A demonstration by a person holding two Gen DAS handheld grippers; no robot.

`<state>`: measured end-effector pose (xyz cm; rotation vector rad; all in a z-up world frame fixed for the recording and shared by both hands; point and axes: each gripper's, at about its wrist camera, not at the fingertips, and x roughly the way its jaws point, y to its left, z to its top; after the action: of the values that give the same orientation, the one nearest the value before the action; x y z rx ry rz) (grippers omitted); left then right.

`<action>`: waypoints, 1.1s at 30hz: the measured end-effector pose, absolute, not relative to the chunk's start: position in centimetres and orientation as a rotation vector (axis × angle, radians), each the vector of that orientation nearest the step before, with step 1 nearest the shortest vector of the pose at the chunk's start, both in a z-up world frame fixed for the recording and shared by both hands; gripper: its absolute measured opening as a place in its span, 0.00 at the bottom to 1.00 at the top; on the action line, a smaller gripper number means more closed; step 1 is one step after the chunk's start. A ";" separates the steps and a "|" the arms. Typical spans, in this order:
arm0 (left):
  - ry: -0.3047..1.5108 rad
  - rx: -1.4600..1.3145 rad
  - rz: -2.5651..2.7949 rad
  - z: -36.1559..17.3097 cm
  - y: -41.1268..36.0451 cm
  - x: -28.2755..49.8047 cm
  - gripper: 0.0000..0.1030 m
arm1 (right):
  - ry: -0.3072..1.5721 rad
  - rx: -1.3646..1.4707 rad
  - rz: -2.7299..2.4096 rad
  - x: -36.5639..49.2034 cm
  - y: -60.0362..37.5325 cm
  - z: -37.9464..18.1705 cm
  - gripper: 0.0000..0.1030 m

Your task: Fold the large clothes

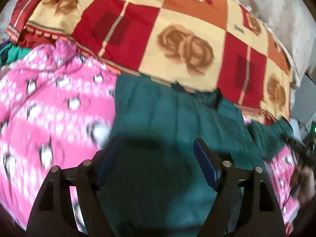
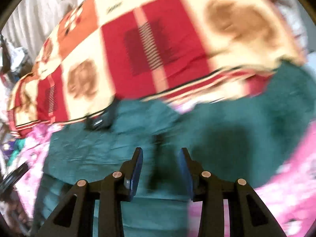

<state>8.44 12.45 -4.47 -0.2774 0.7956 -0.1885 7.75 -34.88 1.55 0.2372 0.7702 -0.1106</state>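
A teal garment (image 1: pixel 177 118) lies spread flat over a pink fleece cloth printed with penguins (image 1: pixel 49 108). My left gripper (image 1: pixel 156 146) hovers over the teal garment, open wide, with only the cloth's surface showing between its blue pads. In the right wrist view the same teal garment (image 2: pixel 227 138) fills the middle. My right gripper (image 2: pixel 161 151) is above it with its pads a narrow gap apart. A dark blurred streak (image 2: pixel 158 162) runs down that gap and seems to touch neither pad. A black tag (image 2: pixel 98 122) sits at the garment's far edge.
A red, cream and orange patchwork bedcover with rose prints (image 1: pixel 177 39) spreads beyond the garment. Pale cloth (image 1: pixel 276 9) shows at the far right. A hand holding the other gripper (image 2: pixel 13 175) shows at the left edge of the right wrist view. Both views are motion-blurred.
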 end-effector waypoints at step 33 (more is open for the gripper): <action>0.839 -0.511 -0.046 -7.7 13.4 2.2 0.75 | 0.619 0.304 -0.204 5.4 -53.8 7.3 0.08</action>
<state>2.24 13.35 -7.72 -0.5106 0.8394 -0.0456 5.39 -53.79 7.27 0.3035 0.6189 -0.2043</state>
